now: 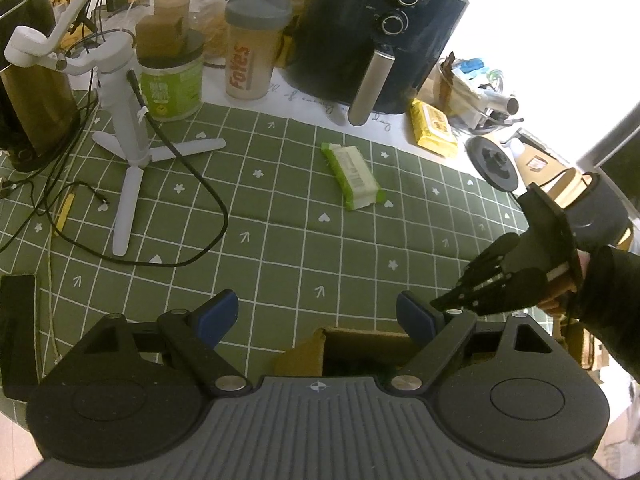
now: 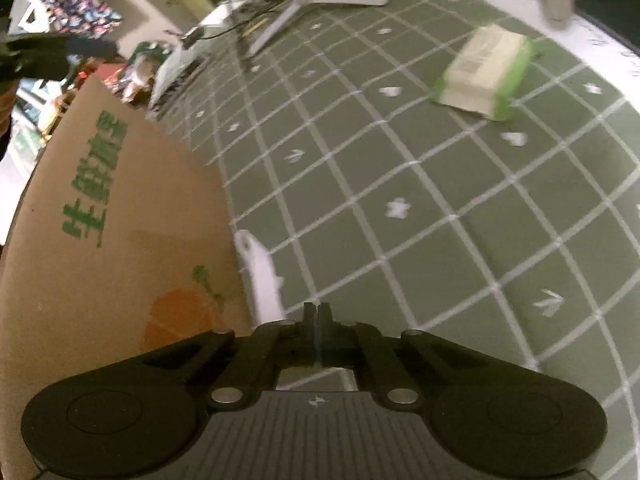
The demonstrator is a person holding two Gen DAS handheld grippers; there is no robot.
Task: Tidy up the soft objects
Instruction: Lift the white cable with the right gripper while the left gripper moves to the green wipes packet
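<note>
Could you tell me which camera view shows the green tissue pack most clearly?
The left wrist view: the tissue pack lies sharp and whole on the green cloth, its white label visible. The right wrist view shows it larger but motion-blurred, at the upper right, so its label cannot be read.

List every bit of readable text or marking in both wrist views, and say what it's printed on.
"Foltes", as best it reads: beige shaker bottle with grey lid.
Green Chinese characters, partly legible "生鲜": brown cardboard box.
Green jar label: too small.
Green-edged white wipes pack: barcode label, unreadable.
Yellow packet: blurred.
Cursive writing on white cloth: illegible.
</note>
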